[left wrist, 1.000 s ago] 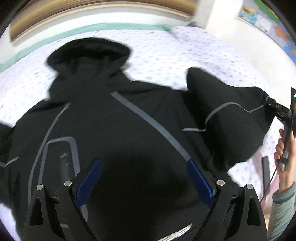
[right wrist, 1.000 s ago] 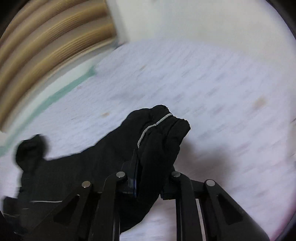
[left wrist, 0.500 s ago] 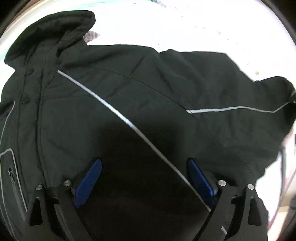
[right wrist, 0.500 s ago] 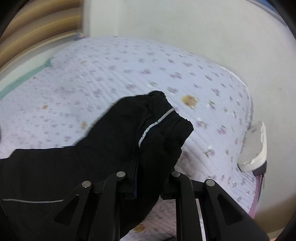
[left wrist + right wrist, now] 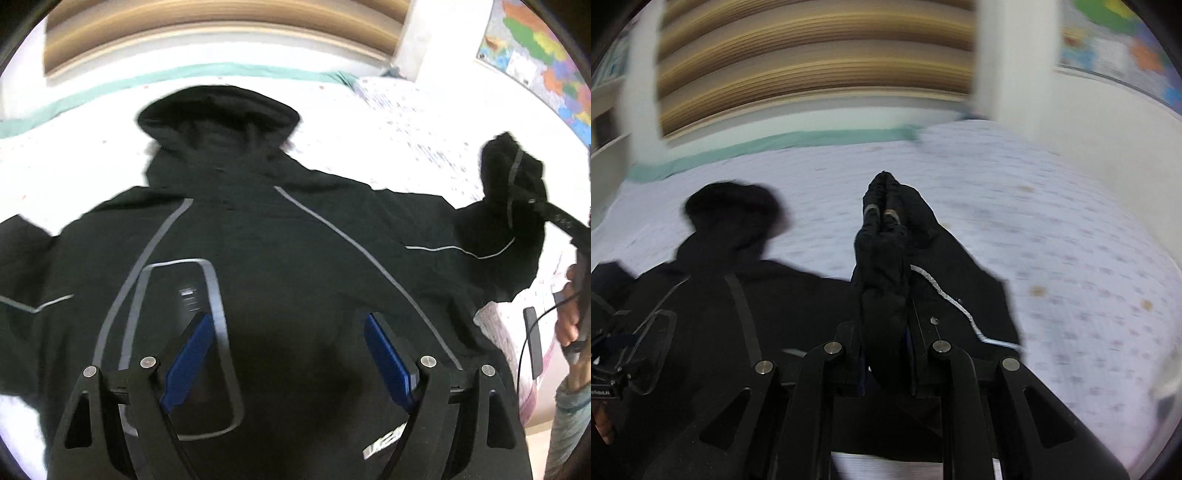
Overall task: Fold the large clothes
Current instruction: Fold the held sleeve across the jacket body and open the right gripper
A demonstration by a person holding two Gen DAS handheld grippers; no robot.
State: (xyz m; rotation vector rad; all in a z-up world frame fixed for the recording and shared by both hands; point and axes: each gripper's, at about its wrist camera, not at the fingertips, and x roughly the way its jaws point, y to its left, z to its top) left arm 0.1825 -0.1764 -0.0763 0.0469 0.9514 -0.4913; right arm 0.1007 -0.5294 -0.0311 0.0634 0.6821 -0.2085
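I see a big black jacket point(image 5: 288, 280) lying flat on the bed point(image 5: 406, 122), with its hood point(image 5: 218, 114) at the far end, toward the wooden headboard point(image 5: 221, 40). Gray stripes run down the front of it.

My left gripper point(image 5: 286, 354) hangs over the middle of the jacket. Its 2 blue pads point(image 5: 188, 360) are spread wide and hold nothing.

My right gripper point(image 5: 886, 354) is pinched tight on the sleeve point(image 5: 882, 258). The cuff sticks up past the fingers, bunched into folds. From the left view I can see that sleeve point(image 5: 513, 206) lifted up off the bed on the right side, with the gripper clamped on it.

The bed has a white sheet with tiny flowers and a green strip point(image 5: 768, 147) near the headboard. A colorful map point(image 5: 543, 55) hangs on the wall.
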